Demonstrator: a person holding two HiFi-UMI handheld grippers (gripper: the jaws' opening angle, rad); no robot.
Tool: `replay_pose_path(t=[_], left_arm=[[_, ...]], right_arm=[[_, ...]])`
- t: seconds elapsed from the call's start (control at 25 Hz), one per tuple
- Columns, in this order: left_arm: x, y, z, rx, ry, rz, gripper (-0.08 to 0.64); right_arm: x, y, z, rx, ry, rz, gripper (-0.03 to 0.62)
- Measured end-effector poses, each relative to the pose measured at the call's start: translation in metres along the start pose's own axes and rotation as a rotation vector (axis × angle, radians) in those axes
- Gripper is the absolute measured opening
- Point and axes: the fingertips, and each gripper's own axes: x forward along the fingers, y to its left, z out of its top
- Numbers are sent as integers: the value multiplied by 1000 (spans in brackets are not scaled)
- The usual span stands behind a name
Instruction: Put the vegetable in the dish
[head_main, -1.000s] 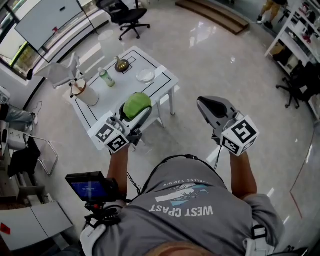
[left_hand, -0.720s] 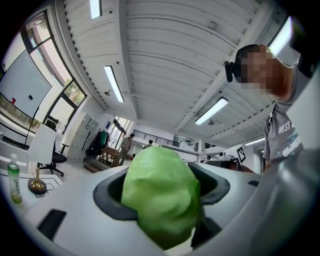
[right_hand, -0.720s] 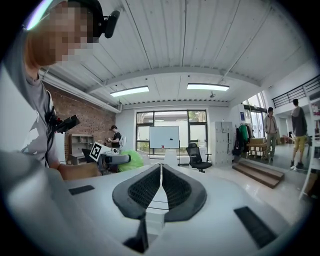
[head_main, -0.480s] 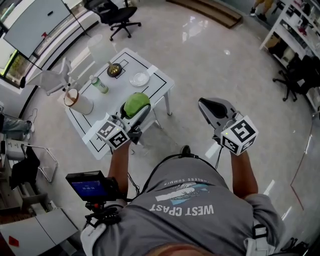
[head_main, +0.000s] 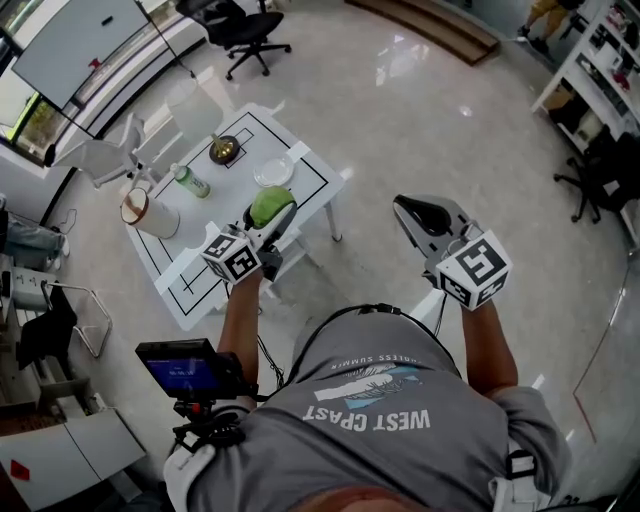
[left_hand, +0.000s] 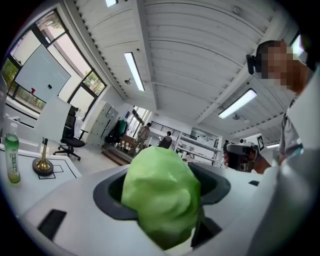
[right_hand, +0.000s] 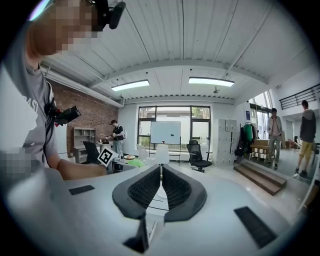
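My left gripper (head_main: 272, 218) is shut on a green leafy vegetable (head_main: 266, 206) and holds it above the near edge of the white table (head_main: 195, 283). The dish, a small clear plate (head_main: 273, 172), sits on the table just beyond the vegetable. In the left gripper view the vegetable (left_hand: 160, 195) fills the gap between the jaws of the left gripper (left_hand: 162, 186). My right gripper (head_main: 405, 208) hangs over the floor to the right, off the table. In its own view the right gripper (right_hand: 161, 187) is shut with nothing in it.
On the table stand a green bottle (head_main: 187, 181), a small brass object (head_main: 223, 150) and a white cylinder with a brown rim (head_main: 143, 212). A black office chair (head_main: 240, 22) stands beyond the table. Shiny floor surrounds it; shelves line the right wall (head_main: 600, 60).
The left gripper has carried the vegetable farther over the table, and the gap to the plate is smaller. The right gripper has stayed where it was, shut.
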Motion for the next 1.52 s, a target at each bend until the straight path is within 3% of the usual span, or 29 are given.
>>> replay_pose_path(t=[0.4, 0.68, 1.04, 1.52], left_arm=[[41, 82, -56, -89, 120, 85, 318], [65, 161, -89, -147, 216, 135, 318], [94, 247, -134, -232, 333, 185, 318], [121, 335, -193, -343, 541, 148, 318]], right_arm=[[24, -41, -28, 39, 56, -9, 8], [60, -55, -28, 47, 97, -31, 8], [82, -80, -33, 67, 151, -107, 8], [108, -97, -56, 111, 239, -241, 8]])
